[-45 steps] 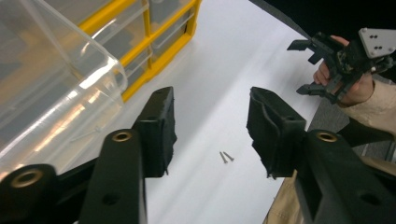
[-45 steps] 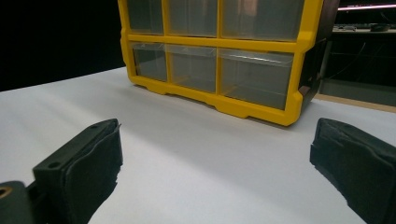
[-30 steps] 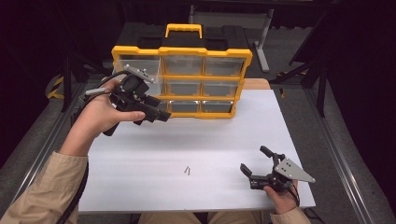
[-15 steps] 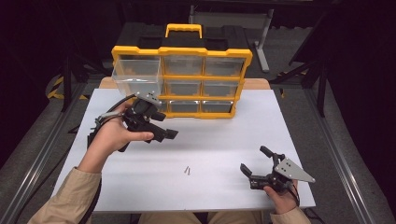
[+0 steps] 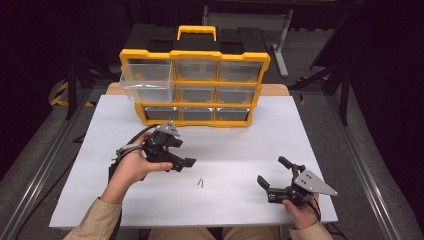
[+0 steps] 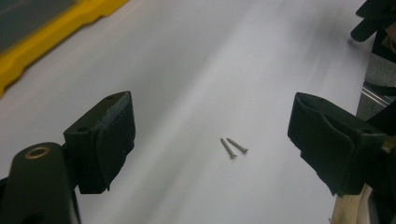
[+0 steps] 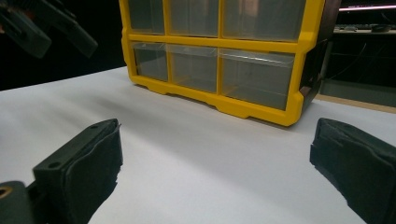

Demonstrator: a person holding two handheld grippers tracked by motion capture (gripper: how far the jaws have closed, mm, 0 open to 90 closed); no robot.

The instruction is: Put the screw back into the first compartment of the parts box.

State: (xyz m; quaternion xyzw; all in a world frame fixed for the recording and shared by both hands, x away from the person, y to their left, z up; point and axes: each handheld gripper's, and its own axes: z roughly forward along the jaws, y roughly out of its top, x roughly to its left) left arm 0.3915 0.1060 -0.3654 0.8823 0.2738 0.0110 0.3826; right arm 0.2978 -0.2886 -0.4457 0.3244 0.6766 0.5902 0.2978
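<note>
Two small screws [image 6: 234, 147], light, stiff and slippery, lie touching on the worktop [image 5: 240, 150] just ahead of the left gripper [image 6: 212, 140], whose empty jaws have just been opening wide; best pinched across their shanks.

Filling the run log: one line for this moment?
left gripper: open, above screws | right gripper: open, empty | top-left drawer: pulled out

No legible text, labels or numbers.
</note>
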